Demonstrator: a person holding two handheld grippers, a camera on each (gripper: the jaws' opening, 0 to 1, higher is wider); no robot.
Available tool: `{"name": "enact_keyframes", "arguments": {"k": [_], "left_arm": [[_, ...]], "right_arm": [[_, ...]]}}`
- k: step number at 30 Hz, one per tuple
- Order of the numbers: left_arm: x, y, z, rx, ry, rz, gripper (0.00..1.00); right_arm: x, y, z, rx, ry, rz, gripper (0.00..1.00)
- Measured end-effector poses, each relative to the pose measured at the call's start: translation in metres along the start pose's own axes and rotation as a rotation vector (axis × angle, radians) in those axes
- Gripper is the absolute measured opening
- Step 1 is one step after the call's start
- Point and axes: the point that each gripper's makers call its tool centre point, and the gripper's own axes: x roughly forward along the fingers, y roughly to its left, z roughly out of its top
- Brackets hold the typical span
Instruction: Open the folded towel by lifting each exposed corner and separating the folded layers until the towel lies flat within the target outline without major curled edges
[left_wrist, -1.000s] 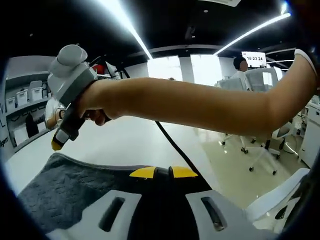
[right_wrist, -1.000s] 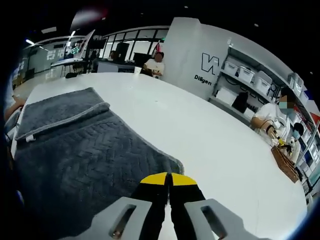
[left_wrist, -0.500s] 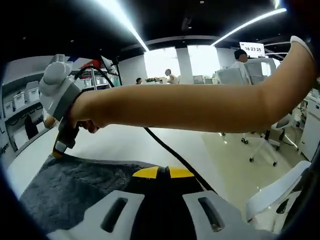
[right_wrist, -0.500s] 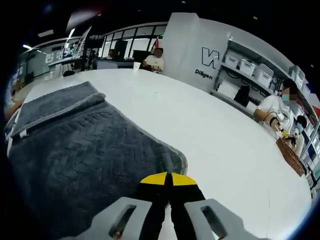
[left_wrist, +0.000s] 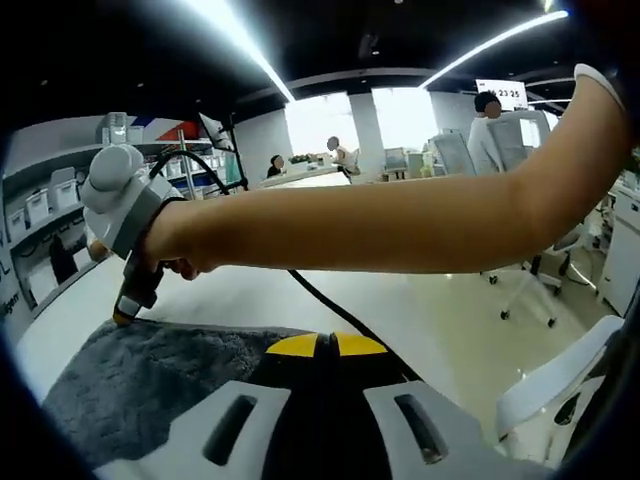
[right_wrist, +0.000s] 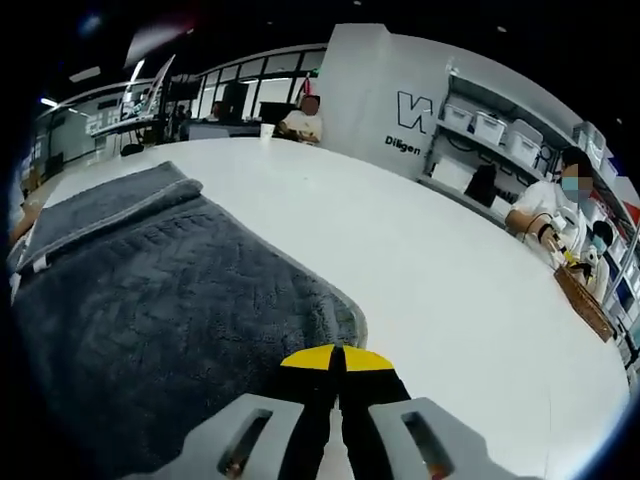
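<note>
Since a second ago the right gripper (left_wrist: 128, 308) has dropped from above the towel (right_wrist: 160, 330) down to its far edge — in the left gripper view its yellow tip now sits on the grey pile at that edge; before it hung clear above. Towel itself hasn't visibly shifted on the tabletop (right_wrist: 420, 270).

Left gripper (left_wrist: 315, 345): jaws closed, yellow tips together, towel lying right under and ahead of them. Can't tell whether any cloth is pinched between them.

Right gripper in its own view (right_wrist: 338, 358): jaws closed too, tips meeting just over the rounded near corner of the towel; again can't tell if they have fabric.

Towel state: dark grey, lying flat on the white tabletop, with a folded layer on top at its far left end — that fold's edge runs diagonally with a pale seam and a small white tag (right_wrist: 38, 264) at its near end. Right-hand edge of the towel runs clean, curling slightly at the corner by the jaws.

Open room: wide bare tabletop to the right of and beyond the towel in the right gripper view. A black cable (left_wrist: 330, 305) trails under the person's forearm (left_wrist: 380, 225) across the tabletop. White chair (left_wrist: 560, 375) sits at the tabletop's right edge.
</note>
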Motion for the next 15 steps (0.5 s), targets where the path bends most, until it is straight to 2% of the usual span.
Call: {"name": "enact_keyframes", "arguments": {"k": [6,10,15], "left_arm": [[-0.001,0.001,0.003,0.015,-0.013,0.019,0.04],[-0.008,0.005,0.016,0.016,-0.070,0.053,0.05],[-0.018,0.013,0.022,0.024,-0.082,0.087,0.06]], "right_arm": [[-0.005,0.000,0.006,-0.018,0.004,-0.018,0.00],[-0.010,0.000,0.011,0.002,-0.005,-0.022,0.00],[-0.020,0.003,0.025,-0.012,-0.039,-0.030,0.00]]}}
